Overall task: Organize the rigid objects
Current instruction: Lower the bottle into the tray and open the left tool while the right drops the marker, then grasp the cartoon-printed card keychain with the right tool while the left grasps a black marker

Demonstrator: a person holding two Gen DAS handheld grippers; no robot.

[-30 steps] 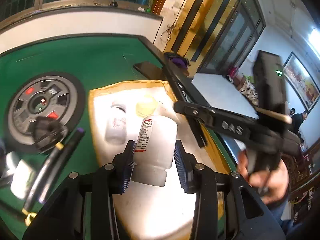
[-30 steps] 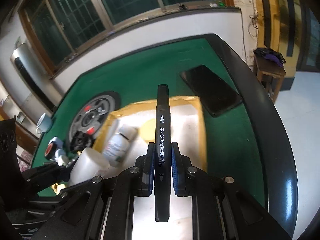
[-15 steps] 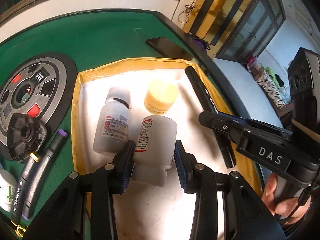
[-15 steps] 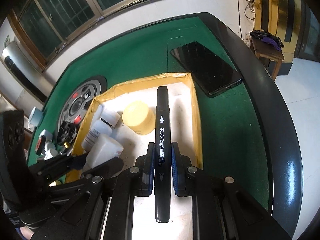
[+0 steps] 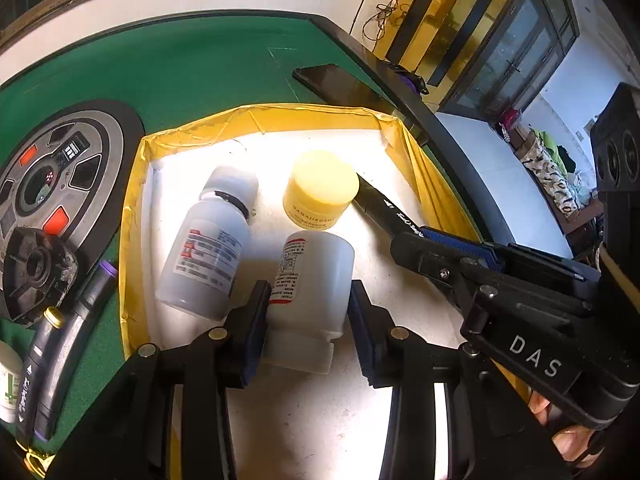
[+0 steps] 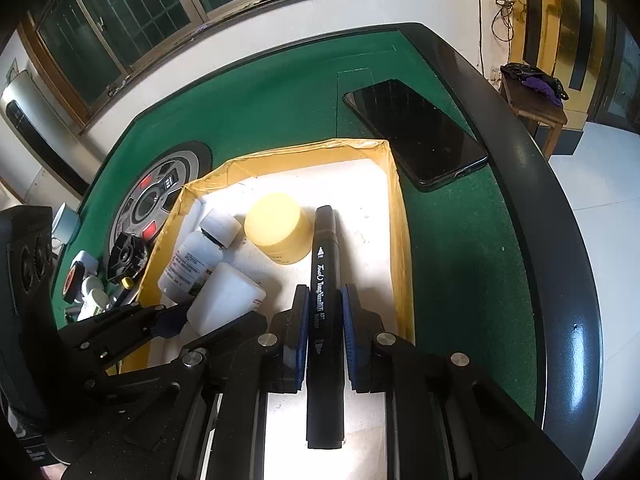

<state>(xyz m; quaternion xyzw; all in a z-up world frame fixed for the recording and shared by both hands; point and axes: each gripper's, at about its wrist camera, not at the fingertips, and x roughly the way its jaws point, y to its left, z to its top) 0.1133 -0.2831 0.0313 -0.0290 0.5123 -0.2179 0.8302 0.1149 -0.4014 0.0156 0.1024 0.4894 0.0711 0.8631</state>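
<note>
Left gripper [image 5: 306, 308] pinching a white bottle [image 5: 310, 280], low inside the yellow-walled box [image 5: 134, 240]. Right gripper [image 6: 324, 320] pinching a black marker [image 6: 325, 300], tip just beside the yellow jar [image 6: 278, 232]. Best to lower both gently onto the white floor, then let go slowly. Little room: grey-capped bottle [image 5: 208, 256] close on the left, yellow wall near the marker's right. Phone [image 6: 416, 132] outside, apart.
</note>
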